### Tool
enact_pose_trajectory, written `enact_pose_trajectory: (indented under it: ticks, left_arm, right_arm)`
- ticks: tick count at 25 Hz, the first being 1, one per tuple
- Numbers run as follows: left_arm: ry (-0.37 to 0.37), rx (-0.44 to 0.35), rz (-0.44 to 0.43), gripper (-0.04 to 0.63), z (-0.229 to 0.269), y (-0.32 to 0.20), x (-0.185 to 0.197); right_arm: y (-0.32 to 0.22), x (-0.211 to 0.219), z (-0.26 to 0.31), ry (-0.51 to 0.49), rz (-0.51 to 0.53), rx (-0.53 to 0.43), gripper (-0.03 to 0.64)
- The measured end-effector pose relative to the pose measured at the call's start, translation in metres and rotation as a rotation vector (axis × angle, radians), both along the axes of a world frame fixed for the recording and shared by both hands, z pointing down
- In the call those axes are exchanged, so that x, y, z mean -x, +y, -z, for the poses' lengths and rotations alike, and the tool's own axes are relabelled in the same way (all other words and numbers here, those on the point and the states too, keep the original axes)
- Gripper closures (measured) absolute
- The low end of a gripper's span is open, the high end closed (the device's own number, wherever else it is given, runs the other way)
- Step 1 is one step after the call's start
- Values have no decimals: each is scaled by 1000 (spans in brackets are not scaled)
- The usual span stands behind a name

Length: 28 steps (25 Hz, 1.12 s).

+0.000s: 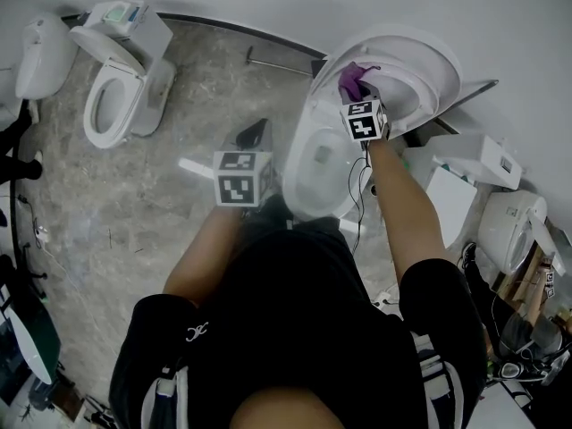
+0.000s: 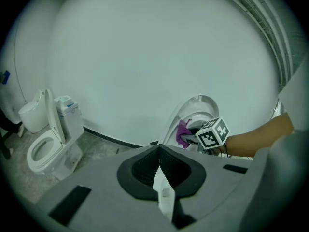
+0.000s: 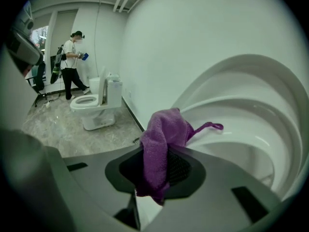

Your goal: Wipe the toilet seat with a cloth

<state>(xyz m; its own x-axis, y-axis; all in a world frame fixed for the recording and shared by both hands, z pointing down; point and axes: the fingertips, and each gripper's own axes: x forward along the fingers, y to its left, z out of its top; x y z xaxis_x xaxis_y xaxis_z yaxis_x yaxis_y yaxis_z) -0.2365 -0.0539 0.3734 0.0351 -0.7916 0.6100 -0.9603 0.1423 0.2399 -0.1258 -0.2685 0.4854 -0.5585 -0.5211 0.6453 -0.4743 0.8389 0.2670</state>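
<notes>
The white toilet (image 1: 315, 164) stands ahead of me with its seat (image 1: 420, 92) and lid tipped up against the wall. My right gripper (image 1: 356, 95) reaches over the bowl to the raised seat, shut on a purple cloth (image 1: 351, 80). In the right gripper view the cloth (image 3: 161, 144) bunches out of the jaws right by the seat's inner curve (image 3: 251, 108); I cannot tell whether they touch. My left gripper (image 1: 253, 134) hangs left of the bowl, apart from it. In the left gripper view its jaws (image 2: 160, 170) are shut with nothing in them, and the cloth (image 2: 183, 132) shows far off.
A second toilet (image 1: 116, 92) stands at the far left by the wall, with another (image 1: 40, 56) beside it. More toilets and boxes (image 1: 505, 226) crowd the right side. A cable (image 1: 360, 195) hangs by the bowl. A person (image 3: 71, 64) stands far back.
</notes>
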Motion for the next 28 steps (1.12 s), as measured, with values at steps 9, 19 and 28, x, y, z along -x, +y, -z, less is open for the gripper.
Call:
enact_pose_trajectory:
  ticks: [9, 19, 28]
  left_arm:
    - [-3, 39, 53, 598, -20, 6, 20]
    - [28, 102, 63, 598, -54, 12, 25]
    - [54, 136, 44, 598, -77, 1, 31]
  right_arm:
    - [-24, 12, -34, 43, -100, -10, 526]
    - [-32, 32, -66, 94, -145, -18, 526]
    - [-22, 41, -121, 187, -108, 33, 526]
